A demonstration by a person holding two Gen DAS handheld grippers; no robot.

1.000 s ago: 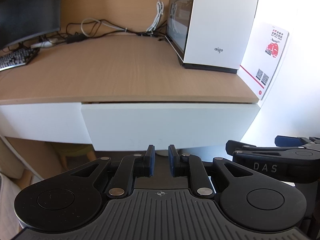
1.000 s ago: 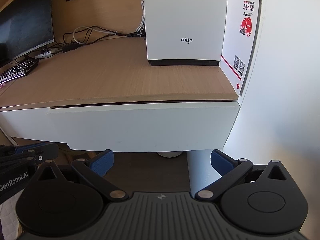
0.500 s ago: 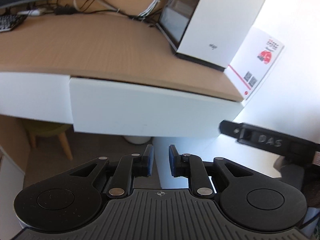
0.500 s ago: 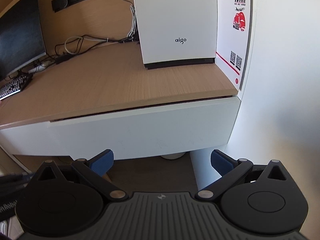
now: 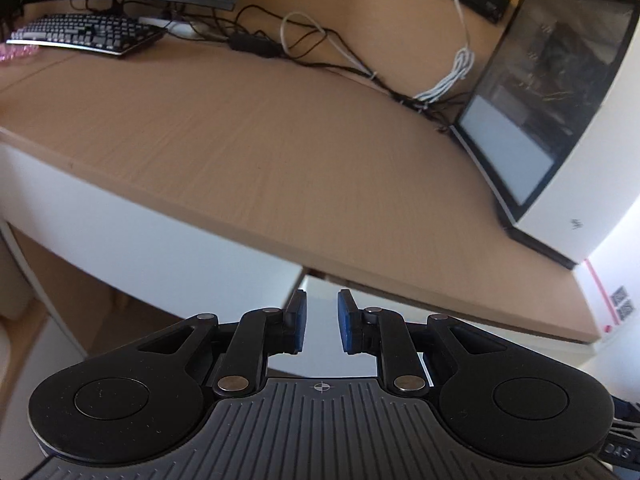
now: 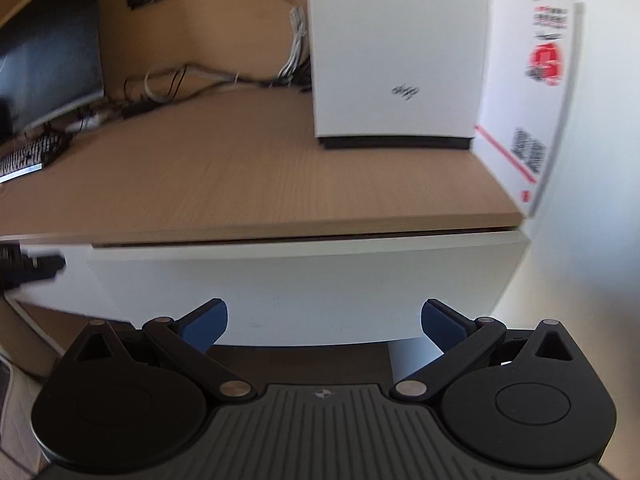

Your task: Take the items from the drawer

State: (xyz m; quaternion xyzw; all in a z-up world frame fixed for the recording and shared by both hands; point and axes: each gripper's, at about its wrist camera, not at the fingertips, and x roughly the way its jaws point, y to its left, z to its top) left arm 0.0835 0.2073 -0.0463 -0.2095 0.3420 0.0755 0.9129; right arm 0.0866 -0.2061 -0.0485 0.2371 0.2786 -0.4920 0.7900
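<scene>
Glass panel (image 5: 536,92) in left view only

Daylight enters from the right, washing the wall (image 6: 592,240) beside the desk (image 6: 248,176) to near white, and the lower right corner of the left wrist view blows out. The space under the desk's front edge sits in shade. Both views smear with motion blur: the logo on the white computer case (image 6: 396,60) and the leaflet (image 6: 532,92) print are unreadable. Fisheye distortion bows the desk edge and darkens the corners.
</scene>
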